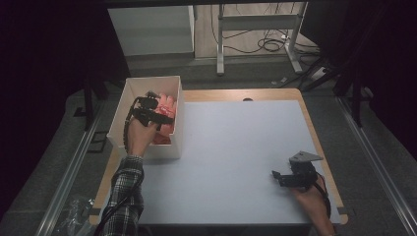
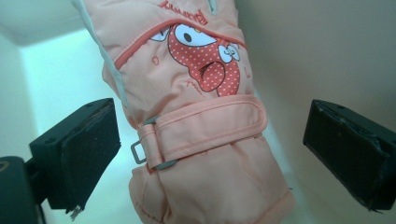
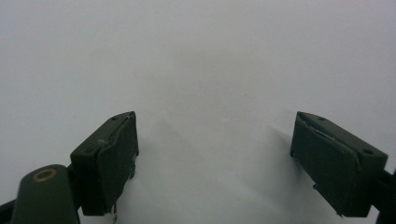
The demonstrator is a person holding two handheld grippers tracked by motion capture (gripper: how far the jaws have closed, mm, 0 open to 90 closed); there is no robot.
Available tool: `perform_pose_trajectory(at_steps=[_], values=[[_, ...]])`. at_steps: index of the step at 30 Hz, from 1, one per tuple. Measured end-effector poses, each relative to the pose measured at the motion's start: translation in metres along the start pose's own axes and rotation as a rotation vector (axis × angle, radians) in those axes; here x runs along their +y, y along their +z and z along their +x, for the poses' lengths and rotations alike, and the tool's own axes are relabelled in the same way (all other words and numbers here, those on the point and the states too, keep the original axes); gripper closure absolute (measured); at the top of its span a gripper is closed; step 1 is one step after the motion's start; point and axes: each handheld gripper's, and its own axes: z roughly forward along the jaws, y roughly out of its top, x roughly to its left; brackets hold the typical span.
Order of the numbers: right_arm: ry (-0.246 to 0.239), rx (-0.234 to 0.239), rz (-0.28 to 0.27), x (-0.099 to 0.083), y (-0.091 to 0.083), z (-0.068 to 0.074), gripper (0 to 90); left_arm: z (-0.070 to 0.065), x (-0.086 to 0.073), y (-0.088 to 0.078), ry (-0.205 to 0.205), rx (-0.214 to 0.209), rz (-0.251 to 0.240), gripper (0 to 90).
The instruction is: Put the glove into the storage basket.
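Observation:
A peach-pink padded glove [image 2: 196, 116] with a red dotted cartoon patch and a wrist strap lies inside a white box [image 1: 129, 93] at the table's left rear. My left gripper [image 1: 153, 114] hangs over the box, open, its jaws wide on either side of the glove's wrist [image 2: 205, 154] without touching it. The glove [image 1: 166, 104] shows as a pink mass under that gripper. My right gripper [image 1: 278, 176] rests low over the white table top [image 1: 226, 147] near the front right, open, with nothing between its jaws [image 3: 215, 158].
The box stands against the table's left edge, partly overhanging the wooden rim [image 1: 314, 128]. Beyond the table are a white cabinet [image 1: 152, 27], a desk frame [image 1: 260, 29] and cables on the floor. A plaid sleeve [image 1: 123, 196] comes in at the front left.

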Motion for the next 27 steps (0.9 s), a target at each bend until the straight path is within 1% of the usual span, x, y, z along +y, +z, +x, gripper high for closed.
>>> perform_pose_trajectory(at_steps=[4, 7, 12, 16, 22, 27], values=[[0.000, 0.000, 0.000, 0.000, 0.000, 0.000, 15.5, -0.001, -0.003, -0.005, 0.012, -0.020, -0.037, 3.9], [0.000, 0.000, 0.000, 0.000, 0.000, 0.000, 15.5, -0.003, -0.004, -0.009, 0.026, -0.024, -0.059, 3.8], [0.000, 0.000, 0.000, 0.000, 0.000, 0.000, 15.5, -0.005, -0.008, -0.015, 0.036, -0.032, -0.100, 3.8], [0.000, 0.000, 0.000, 0.000, 0.000, 0.000, 15.5, -0.004, -0.011, -0.020, 0.048, -0.041, -0.126, 3.8], [0.000, -0.001, 0.000, 0.000, 0.000, 0.000, 15.5, -0.005, -0.016, -0.028, 0.054, -0.054, -0.153, 3.8], [0.000, -0.001, 0.000, 0.000, 0.000, 0.000, 15.5, -0.008, -0.020, -0.036, 0.073, -0.067, -0.176, 3.8]])
